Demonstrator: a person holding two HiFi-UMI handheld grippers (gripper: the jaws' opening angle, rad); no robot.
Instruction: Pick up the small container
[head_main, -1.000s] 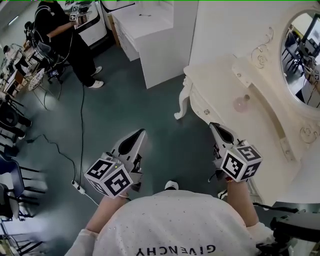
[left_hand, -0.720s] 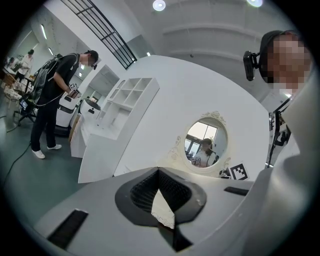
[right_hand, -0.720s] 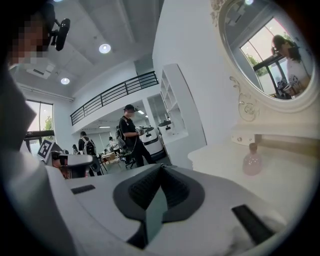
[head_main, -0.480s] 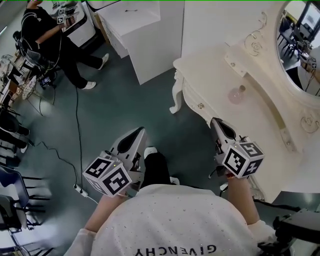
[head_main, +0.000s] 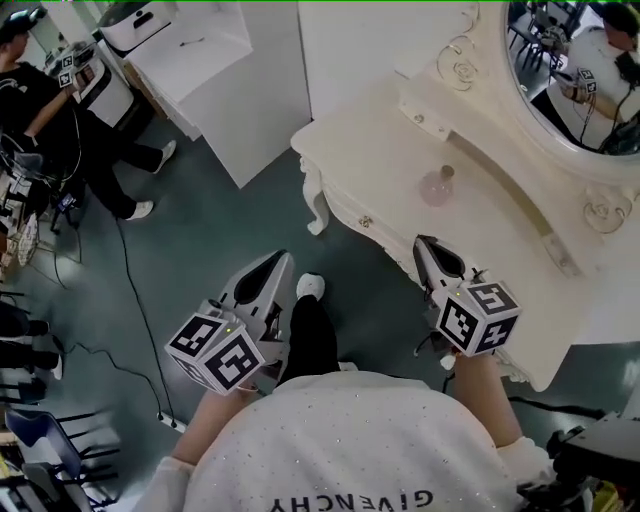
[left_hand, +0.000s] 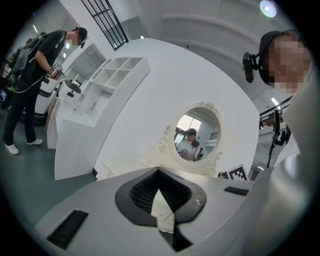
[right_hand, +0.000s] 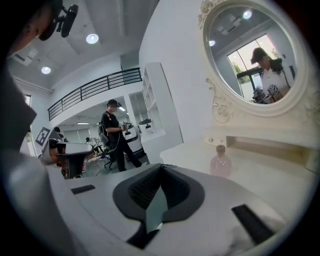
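Note:
A small pink glass bottle (head_main: 438, 186) stands upright on the cream dressing table (head_main: 360, 150), below the oval mirror; the right gripper view shows the bottle (right_hand: 220, 161) ahead and to the right. My right gripper (head_main: 422, 244) is shut and empty, at the table's front edge, a short way short of the bottle. Over the floor to the table's left, my left gripper (head_main: 282, 262) is shut with nothing in it. In the left gripper view its jaws (left_hand: 159, 172) point at the mirror.
An oval mirror (head_main: 575, 70) in an ornate frame backs the table. A white cabinet (head_main: 215, 70) stands to the left. A person in black (head_main: 60, 120) stands at far left among chairs and cables on the green floor (head_main: 190, 240).
The view has swung right and the dressing table has come closer; the bottle now lies nearer my right gripper. Both grippers stay shut. My foot has stepped forward.

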